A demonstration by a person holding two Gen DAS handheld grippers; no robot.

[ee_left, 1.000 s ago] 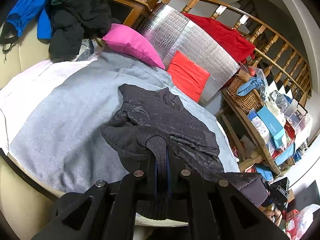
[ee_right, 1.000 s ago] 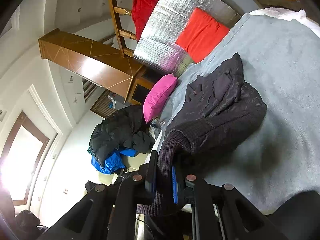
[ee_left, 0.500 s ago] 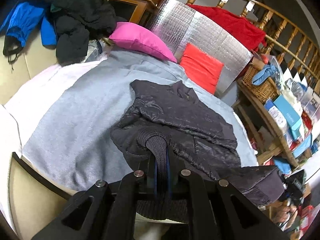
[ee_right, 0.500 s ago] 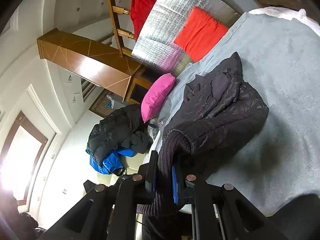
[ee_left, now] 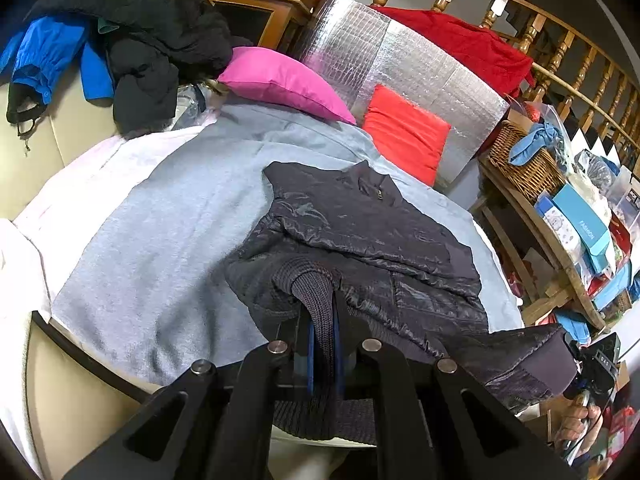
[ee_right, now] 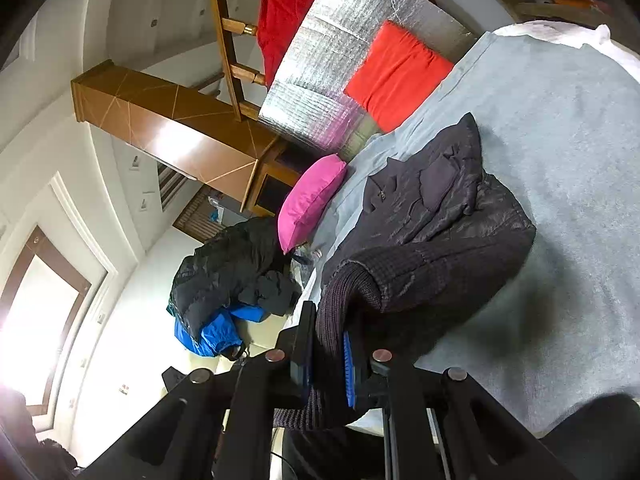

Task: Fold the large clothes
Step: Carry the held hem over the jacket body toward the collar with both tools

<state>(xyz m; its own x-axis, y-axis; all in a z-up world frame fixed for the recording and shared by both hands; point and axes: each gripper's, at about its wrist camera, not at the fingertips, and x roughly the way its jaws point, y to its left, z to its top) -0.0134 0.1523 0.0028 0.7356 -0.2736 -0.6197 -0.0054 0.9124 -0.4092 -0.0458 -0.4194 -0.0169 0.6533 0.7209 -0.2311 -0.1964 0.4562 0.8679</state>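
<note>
A dark padded jacket [ee_left: 360, 232] lies on a grey blanket [ee_left: 160, 240] over the bed, collar toward the pillows. My left gripper [ee_left: 322, 332] is shut on its ribbed knit hem [ee_left: 316, 296] at the near edge. My right gripper [ee_right: 328, 344] is shut on the ribbed hem [ee_right: 352, 288] at the other corner; the jacket [ee_right: 440, 208] shows sideways in the right wrist view. The hem is lifted and the lower part bunches over the body. The right gripper and the hand holding it show at the left wrist view's lower right [ee_left: 592, 368].
A pink pillow [ee_left: 280, 80] and a red cushion [ee_left: 404, 132] lie at the head, against a silver foil panel [ee_left: 400, 56]. Dark and blue coats [ee_left: 132, 40] pile at the far left. A wooden shelf with a basket [ee_left: 524, 160] and boxes stands right.
Both grippers have carried the hem forward toward the collar, so the jacket's lower part bunches more. The left wrist view has shifted right, and the jacket now sits more central.
</note>
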